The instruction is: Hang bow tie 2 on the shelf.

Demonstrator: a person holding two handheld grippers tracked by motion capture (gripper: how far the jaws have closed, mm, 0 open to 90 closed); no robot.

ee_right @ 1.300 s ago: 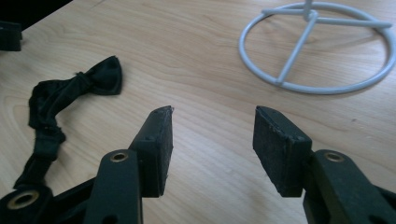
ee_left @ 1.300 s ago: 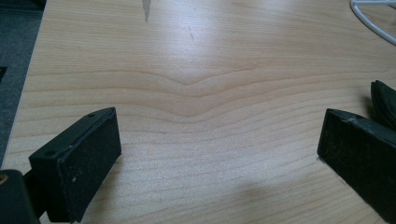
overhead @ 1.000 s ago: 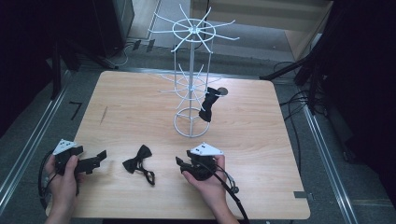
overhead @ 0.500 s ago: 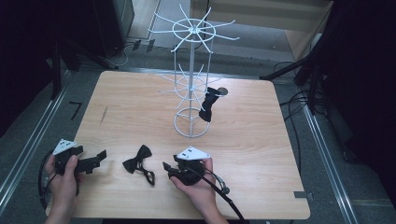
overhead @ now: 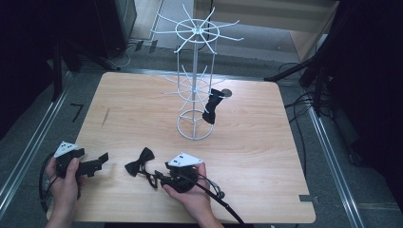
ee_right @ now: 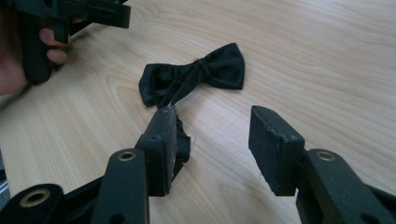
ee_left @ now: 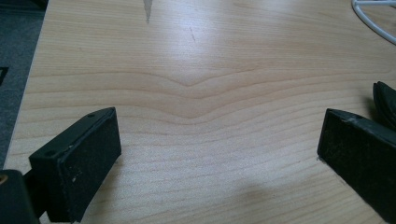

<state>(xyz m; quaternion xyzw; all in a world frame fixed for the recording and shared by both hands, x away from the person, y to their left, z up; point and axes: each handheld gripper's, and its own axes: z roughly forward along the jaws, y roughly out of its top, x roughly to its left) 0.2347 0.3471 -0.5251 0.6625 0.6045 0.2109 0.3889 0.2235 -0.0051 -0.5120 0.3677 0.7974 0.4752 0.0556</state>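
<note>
A black bow tie (overhead: pixel 140 166) (ee_right: pixel 196 74) lies flat on the wooden table (overhead: pixel 142 109), near its front edge. Its thin strap (ee_right: pixel 180 91) trails toward my right gripper (overhead: pixel 160 178) (ee_right: pixel 212 121), which points left at the tie with its jaws open. The strap's end lies against the inner side of one right jaw, with bare wood across the rest of the gap. My left gripper (overhead: pixel 100 162) (ee_left: pixel 219 135) rests low at the front left, jaws wide open over bare wood. The tie's edge (ee_left: pixel 385 100) shows past one left jaw.
A white wire display rack (overhead: pixel 195 85) stands at the table's middle, with its round base ring (ee_left: pixel 373 18) toward the back. A second black bow tie (overhead: pixel 211 108) hangs from a lower arm. Cables trail from both grippers. Dark floor and metal rails flank the table.
My right gripper has slid left across the table toward the bow tie and now stands at its strap end. The left gripper and the tie have stayed put.
</note>
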